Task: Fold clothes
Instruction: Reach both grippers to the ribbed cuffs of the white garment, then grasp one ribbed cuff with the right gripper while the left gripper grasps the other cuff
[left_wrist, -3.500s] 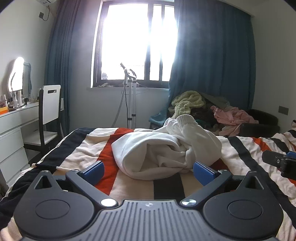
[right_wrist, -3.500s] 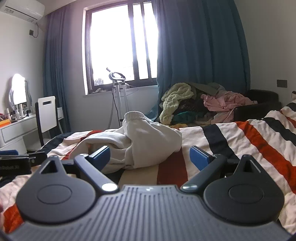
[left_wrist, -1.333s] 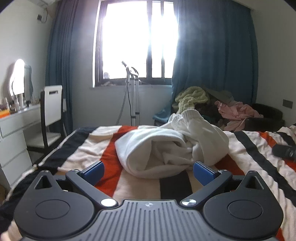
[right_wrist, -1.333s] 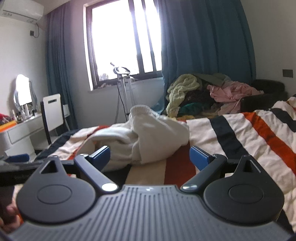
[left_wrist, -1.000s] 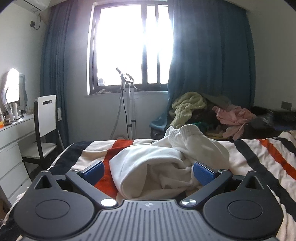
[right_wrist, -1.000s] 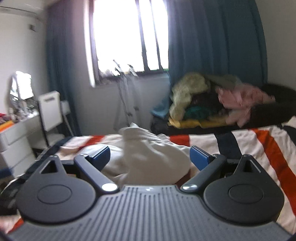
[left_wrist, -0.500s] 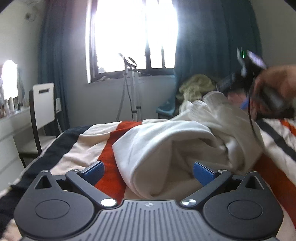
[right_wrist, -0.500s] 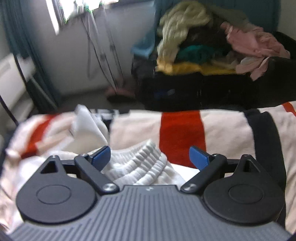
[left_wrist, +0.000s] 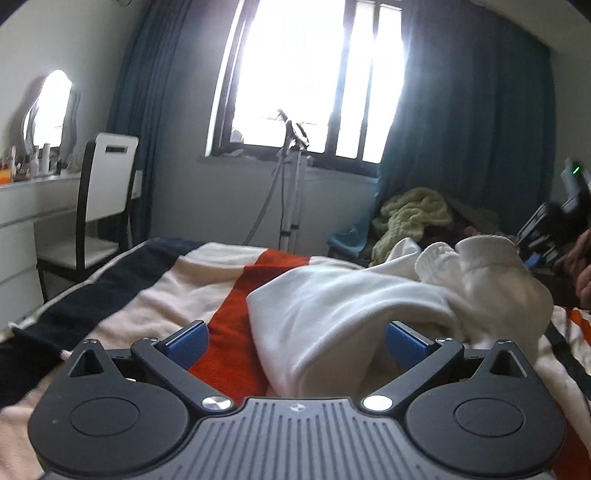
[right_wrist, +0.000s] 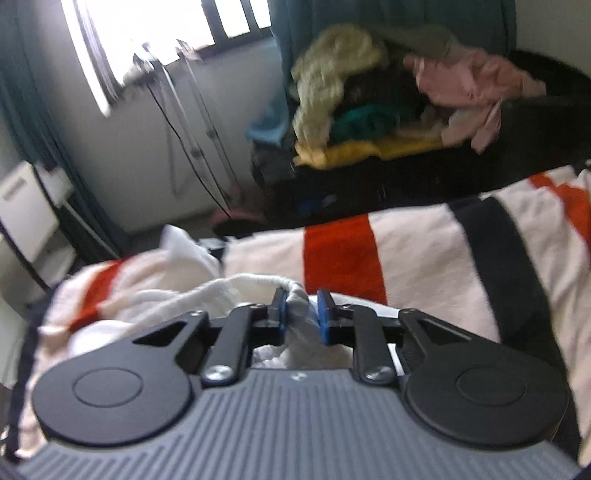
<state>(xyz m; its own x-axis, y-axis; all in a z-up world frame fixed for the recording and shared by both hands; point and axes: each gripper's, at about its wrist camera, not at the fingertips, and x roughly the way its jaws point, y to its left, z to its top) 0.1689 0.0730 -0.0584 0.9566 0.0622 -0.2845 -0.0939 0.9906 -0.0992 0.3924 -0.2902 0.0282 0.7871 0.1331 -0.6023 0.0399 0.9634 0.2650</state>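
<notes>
White crumpled sweatshirt (left_wrist: 369, 306) laid on striped fleece blanket (left_wrist: 155, 295); heaped clothes pile (right_wrist: 388, 110) seen behind it, white-backed chair (left_wrist: 107, 184) at left

Daylight floods in through the window (left_wrist: 310, 77), blown out to white glare that hazes the curtain (left_wrist: 465, 122) beside it. Fisheye bending curves the room's edges. The right wrist view is smeared with blur throughout.

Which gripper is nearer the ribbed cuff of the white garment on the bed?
Right. The right gripper is shut on the ribbed cuff of the white garment. The left gripper is open at the garment's opposite, near edge, well short of the cuff.
</notes>
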